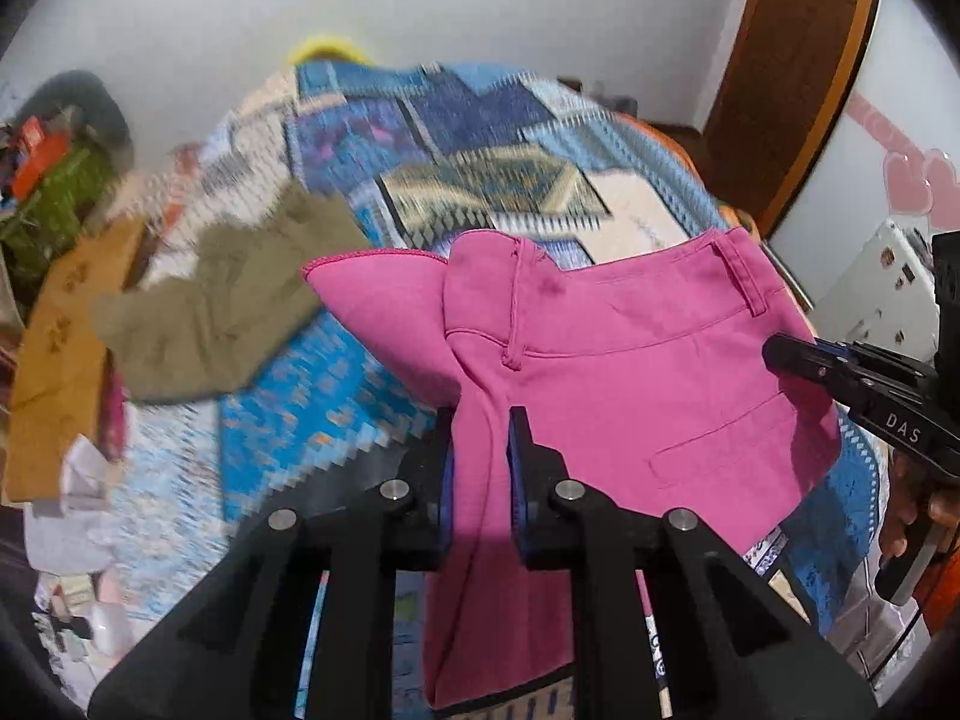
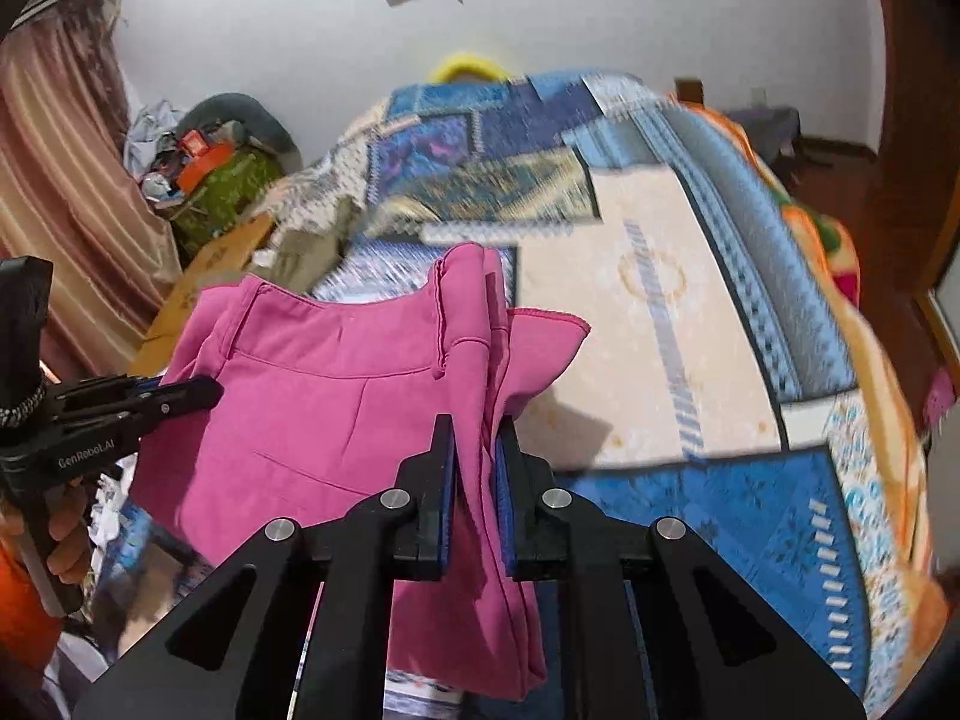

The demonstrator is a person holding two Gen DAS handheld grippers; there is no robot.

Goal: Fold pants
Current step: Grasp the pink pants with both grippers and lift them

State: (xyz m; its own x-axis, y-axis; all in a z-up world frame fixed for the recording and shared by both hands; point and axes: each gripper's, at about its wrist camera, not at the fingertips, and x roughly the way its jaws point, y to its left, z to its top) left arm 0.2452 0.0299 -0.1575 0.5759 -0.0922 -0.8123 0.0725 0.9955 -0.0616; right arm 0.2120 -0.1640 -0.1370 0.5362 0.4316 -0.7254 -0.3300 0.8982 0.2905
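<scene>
My two black grippers are right in front of me, one in each hand. My left gripper is pinched tight on the pink pants, with a bunch of pink cloth squeezed between its blue pads. My right gripper is pinched tight on the same pants too, at the other end of the top edge. There is one pair of pink pants, and it hangs in the air from my jaws, with the cloth spread out between my two grippers and some of it falling down below them. I can see one pocket line and one belt loop on the pink cloth past my left jaws. Beyond my jaws is one bed with a bedspread in blue, cream and purple patches. On the bed, off to the left of my left jaws, lies one pair of green-brown pants, and just past those is one flat brown piece that I cannot make out well. Far past my jaws is a white wall. To the left is one pink striped curtain and a messy pile of things. To the right is one brown wooden door. Something yellow peeks up behind the far end of the bed.
</scene>
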